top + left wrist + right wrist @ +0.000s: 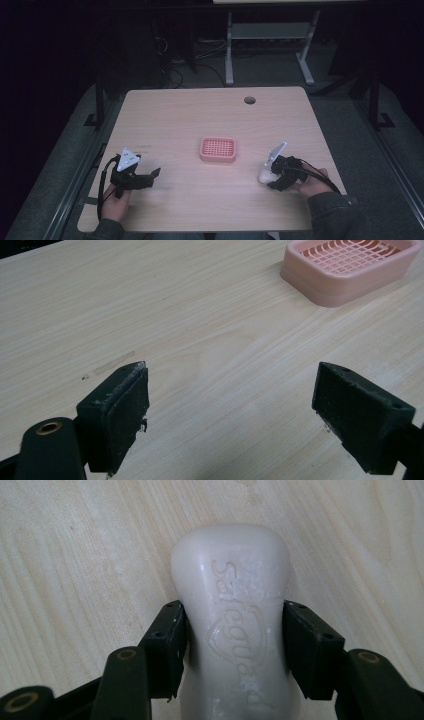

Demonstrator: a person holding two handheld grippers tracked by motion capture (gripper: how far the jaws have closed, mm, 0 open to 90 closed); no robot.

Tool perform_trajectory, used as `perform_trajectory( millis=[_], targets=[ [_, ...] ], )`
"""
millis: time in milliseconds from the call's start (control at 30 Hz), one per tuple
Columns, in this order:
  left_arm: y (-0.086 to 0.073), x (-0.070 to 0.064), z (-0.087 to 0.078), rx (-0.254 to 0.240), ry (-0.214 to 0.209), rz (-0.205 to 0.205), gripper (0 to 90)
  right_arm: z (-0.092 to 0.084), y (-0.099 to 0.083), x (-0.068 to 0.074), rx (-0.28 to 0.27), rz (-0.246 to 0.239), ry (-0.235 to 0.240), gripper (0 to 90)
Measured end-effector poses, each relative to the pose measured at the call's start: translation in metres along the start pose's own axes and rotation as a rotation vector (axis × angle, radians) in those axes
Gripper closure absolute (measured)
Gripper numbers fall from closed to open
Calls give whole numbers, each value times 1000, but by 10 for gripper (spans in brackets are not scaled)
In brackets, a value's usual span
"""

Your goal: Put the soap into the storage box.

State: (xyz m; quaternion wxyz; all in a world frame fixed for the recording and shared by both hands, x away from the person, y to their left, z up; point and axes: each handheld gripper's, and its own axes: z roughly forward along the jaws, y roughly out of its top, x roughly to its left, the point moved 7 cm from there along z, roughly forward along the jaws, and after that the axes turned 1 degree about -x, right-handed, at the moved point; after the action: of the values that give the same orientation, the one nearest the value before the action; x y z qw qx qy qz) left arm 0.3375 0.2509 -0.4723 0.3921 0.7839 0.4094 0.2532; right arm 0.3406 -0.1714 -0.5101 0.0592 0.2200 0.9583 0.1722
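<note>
My right gripper [235, 645] pinching the white soap bar [232, 610] on the table [190, 200]; my left gripper [230, 405], jaws spread, near the pink soap dish [350, 267].

The white soap bar [235, 630] bears the embossed brand name "Safeguard" along its top.

overhead view; two close gripper views

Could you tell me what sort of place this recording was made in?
Probably a lab or workshop: a plain wooden table with a cable hole, another desk's metal legs and loose cables on grey floor behind, and dim surroundings.
</note>
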Motion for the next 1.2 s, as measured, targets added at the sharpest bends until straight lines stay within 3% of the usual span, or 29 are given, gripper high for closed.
perform_trajectory(
  millis=[533, 767, 1200],
  targets=[
    [0, 1, 0, -3, 1, 0, 147, -4, 2, 3, -2, 22, 16, 489],
    [0, 1, -1, -4, 2, 4, 147, -19, 16, 1, -42, 7, -16, 489],
    [0, 2, -1, -4, 5, -2, 147, -26, 42, -1, -48, -43, -8, 489]
  ],
)
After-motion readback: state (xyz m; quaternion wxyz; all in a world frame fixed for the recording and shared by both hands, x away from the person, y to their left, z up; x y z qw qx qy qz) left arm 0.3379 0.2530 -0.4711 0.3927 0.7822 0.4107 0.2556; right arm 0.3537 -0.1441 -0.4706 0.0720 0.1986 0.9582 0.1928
